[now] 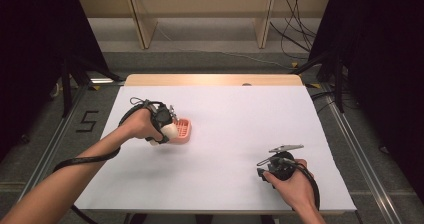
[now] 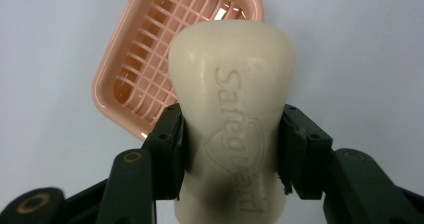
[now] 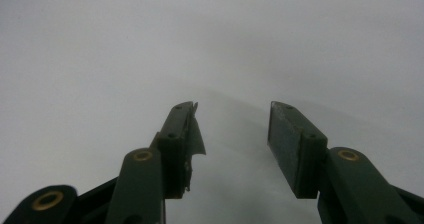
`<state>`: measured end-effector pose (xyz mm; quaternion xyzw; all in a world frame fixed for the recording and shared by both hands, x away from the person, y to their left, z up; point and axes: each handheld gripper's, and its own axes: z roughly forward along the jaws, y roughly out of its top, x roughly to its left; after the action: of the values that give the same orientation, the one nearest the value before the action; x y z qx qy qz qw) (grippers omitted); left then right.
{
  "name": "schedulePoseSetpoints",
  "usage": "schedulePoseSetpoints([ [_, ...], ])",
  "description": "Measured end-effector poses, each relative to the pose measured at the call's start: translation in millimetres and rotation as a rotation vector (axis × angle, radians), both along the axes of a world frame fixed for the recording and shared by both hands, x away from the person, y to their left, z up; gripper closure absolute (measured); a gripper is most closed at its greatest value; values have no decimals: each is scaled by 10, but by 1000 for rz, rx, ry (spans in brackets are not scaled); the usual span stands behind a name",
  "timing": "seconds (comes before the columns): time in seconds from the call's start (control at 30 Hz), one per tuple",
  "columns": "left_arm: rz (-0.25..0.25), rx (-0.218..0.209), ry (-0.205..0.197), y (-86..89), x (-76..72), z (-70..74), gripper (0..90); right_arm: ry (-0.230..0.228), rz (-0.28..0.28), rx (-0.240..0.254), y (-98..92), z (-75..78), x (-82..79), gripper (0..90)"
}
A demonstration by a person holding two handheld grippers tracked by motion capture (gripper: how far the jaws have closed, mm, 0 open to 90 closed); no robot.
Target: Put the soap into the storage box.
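Left claw (image 2: 232, 149) pinches a cream soap bar (image 2: 232, 109) at its waist, just above the pink slatted plastic soap dish (image 2: 135, 69). Its own view reveals embossed "Safeguard" lettering, unreadable from the high view. Right claw (image 3: 235, 134) is spread over the bare white surface (image 1: 235, 119), well apart.

Waxy matt cream soap bar (image 2: 232, 119), glossy pink plastic dish (image 2: 145, 64), smooth matt white table covering (image 1: 240, 134).
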<state>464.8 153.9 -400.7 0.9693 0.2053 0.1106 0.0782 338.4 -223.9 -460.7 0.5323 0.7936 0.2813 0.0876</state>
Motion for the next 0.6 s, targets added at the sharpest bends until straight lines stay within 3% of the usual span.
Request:
schedulePoseSetpoints([
  [0.27,2,12,-3,12,41,-4,495,-1,8,9,-15,2,1,543],
  [0.6,-34,27,-18,-20,92,-21,495,3,-10,-3,-22,7,3,543],
])
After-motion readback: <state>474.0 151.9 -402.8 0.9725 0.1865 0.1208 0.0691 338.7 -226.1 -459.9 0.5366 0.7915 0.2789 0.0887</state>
